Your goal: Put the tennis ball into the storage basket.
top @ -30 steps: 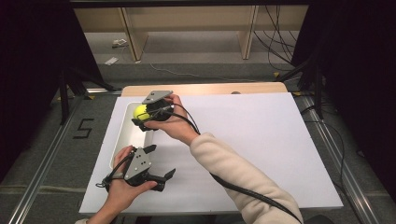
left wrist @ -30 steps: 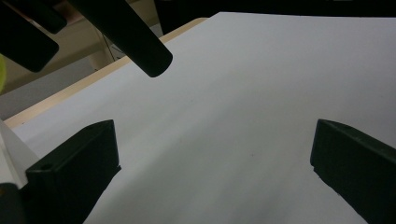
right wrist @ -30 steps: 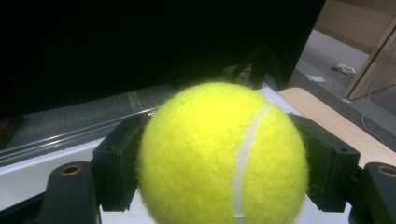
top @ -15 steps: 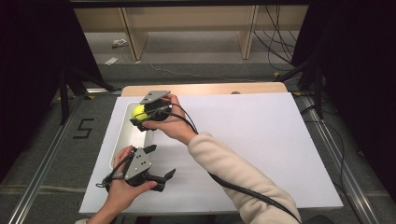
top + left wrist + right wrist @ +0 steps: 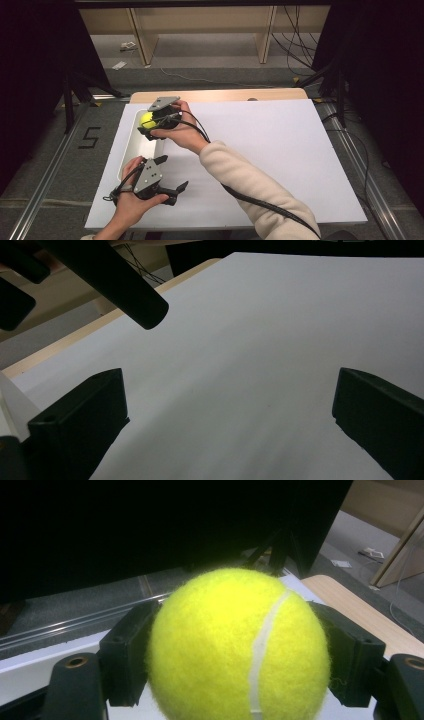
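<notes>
My right gripper (image 5: 146, 123) is shut on a yellow tennis ball (image 5: 147, 119), holding it just above the far end of a long white tray (image 5: 131, 155) at the table's left side. In the right gripper view the tennis ball (image 5: 237, 647) sits squeezed between the two black jaws. My left gripper (image 5: 172, 175) rests low near the table's front left, beside the tray's near end, jaws wide apart with nothing between them. In the left gripper view its fingers (image 5: 80, 427) frame bare white table surface (image 5: 260, 340).
A white board (image 5: 280, 150) covers the wooden table (image 5: 225, 95). The right gripper's black cable (image 5: 250, 197) trails along the sleeve toward the front edge. A shelf unit (image 5: 200, 30) stands on the floor beyond the table. Dark curtains flank both sides.
The right gripper with the ball has shifted slightly, staying over the tray's far end. The left gripper has stayed where it was.
</notes>
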A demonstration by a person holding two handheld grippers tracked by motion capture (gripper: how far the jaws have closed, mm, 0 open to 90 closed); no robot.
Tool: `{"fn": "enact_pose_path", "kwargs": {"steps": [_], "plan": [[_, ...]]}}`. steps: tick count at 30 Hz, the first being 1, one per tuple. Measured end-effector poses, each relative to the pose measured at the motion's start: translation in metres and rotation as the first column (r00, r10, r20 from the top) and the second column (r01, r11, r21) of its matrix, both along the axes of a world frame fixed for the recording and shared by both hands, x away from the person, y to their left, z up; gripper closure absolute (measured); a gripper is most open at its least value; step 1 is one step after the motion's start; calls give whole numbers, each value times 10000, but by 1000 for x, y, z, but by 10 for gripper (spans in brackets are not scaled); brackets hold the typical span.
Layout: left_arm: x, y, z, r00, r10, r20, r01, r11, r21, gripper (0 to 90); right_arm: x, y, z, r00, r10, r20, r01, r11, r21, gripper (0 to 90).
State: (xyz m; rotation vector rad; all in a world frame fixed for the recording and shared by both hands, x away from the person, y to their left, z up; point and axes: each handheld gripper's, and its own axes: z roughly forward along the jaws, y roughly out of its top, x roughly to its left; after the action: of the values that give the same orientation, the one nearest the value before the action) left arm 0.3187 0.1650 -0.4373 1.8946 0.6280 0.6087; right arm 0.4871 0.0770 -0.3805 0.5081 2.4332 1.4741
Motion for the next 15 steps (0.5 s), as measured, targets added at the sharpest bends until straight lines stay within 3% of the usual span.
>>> {"fn": "enact_pose_path", "kwargs": {"steps": [15], "plan": [[0,-1,0,10000,-33,-40,33,10000,-25,9,0,8,-4,9999,126,-49,-126,9999,-108,259]]}}
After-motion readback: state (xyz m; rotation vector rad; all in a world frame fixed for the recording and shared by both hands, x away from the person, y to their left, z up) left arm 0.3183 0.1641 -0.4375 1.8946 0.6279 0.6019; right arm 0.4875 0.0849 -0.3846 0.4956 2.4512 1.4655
